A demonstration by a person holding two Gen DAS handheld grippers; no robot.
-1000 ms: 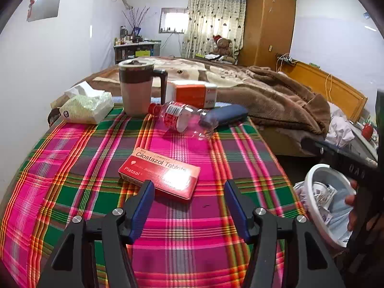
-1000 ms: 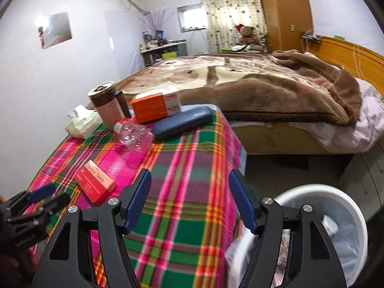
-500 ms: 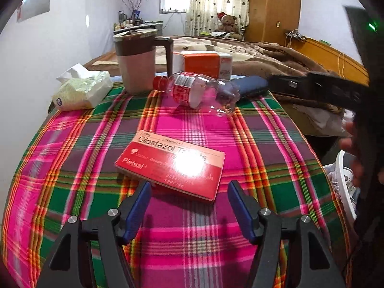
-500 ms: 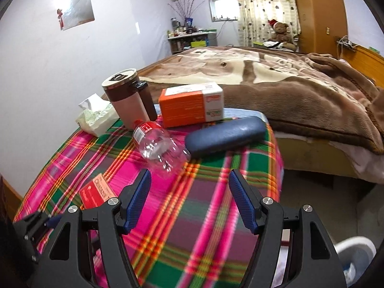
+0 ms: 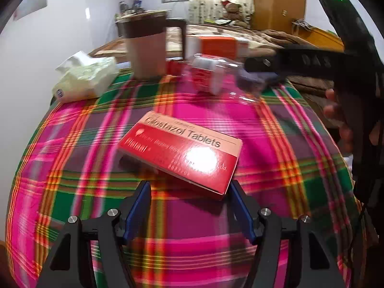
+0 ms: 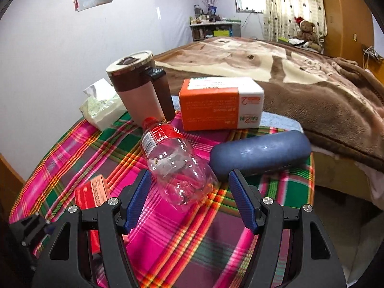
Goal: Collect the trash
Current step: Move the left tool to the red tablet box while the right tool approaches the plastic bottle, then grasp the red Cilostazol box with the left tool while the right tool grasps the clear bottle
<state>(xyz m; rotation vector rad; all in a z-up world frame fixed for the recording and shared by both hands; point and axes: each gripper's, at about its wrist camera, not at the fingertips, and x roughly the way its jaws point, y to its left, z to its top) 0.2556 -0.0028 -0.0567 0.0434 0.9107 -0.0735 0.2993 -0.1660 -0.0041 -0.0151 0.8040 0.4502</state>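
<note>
A red tablet box (image 5: 182,156) lies on the plaid tablecloth (image 5: 72,163); my left gripper (image 5: 190,206) is open just short of its near corner. An empty clear plastic bottle (image 6: 175,165) with a red label lies on its side; my right gripper (image 6: 189,199) is open, its fingers either side of the bottle's base. The red box also shows in the right wrist view (image 6: 92,192). The right gripper shows in the left wrist view (image 5: 264,64) above the bottle (image 5: 211,76).
A brown lidded mug (image 6: 141,91), an orange-and-white box (image 6: 218,103), a blue case (image 6: 259,153) and a tissue pack (image 6: 100,108) sit at the table's far side. A bed with a brown blanket (image 6: 300,76) lies beyond.
Both grippers moved forward. The left closed in on the red box. The right swung from the bin side over the table to the bottle.
</note>
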